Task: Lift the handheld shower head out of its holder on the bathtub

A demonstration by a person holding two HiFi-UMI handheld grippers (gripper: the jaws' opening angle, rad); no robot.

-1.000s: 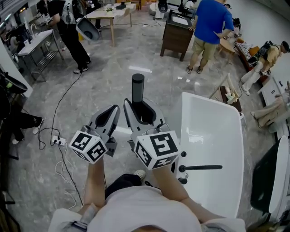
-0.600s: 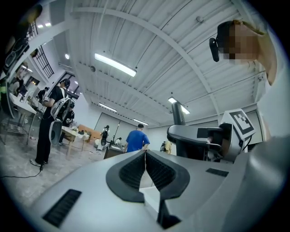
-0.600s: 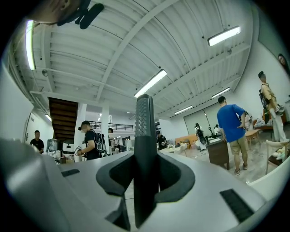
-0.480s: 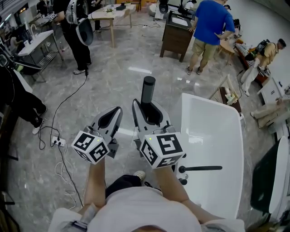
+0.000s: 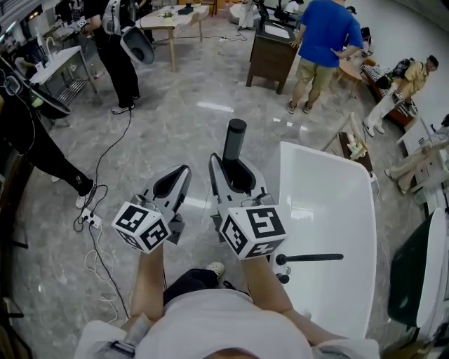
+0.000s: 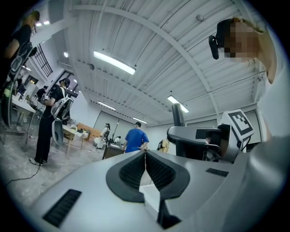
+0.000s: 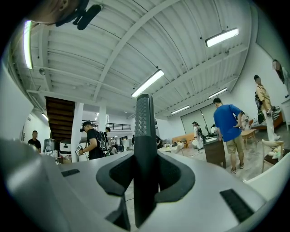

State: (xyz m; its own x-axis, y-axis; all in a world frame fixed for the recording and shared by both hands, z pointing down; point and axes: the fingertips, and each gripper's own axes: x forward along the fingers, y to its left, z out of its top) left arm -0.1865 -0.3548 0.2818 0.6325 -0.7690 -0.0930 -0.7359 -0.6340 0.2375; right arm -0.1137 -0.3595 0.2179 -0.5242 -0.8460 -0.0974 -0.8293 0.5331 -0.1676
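Observation:
The black handheld shower head [image 5: 234,139] stands upright, clear of the white bathtub [image 5: 330,224], with my right gripper [image 5: 233,170] shut on its lower part. In the right gripper view the shower head [image 7: 144,136] rises as a dark ribbed stick between the right gripper's [image 7: 145,179] pads. My left gripper [image 5: 179,172] hovers just left of it, shut and empty. In the left gripper view the left gripper's [image 6: 145,170] pads meet with nothing between them, and the shower head [image 6: 177,115] shows beyond at the right. A black faucet spout [image 5: 310,259] and knobs [image 5: 283,278] sit on the tub's near rim.
A dark cabinet [image 5: 270,52] and a person in a blue shirt [image 5: 324,42] stand beyond the tub. Another person [image 5: 116,49] stands by a table [image 5: 172,19] at the far left. Cables and a power strip [image 5: 90,219] lie on the grey floor at the left.
My right gripper has shifted slightly to the right with the shower head in it. The left gripper has stayed put. A person at the left edge has walked further into view.

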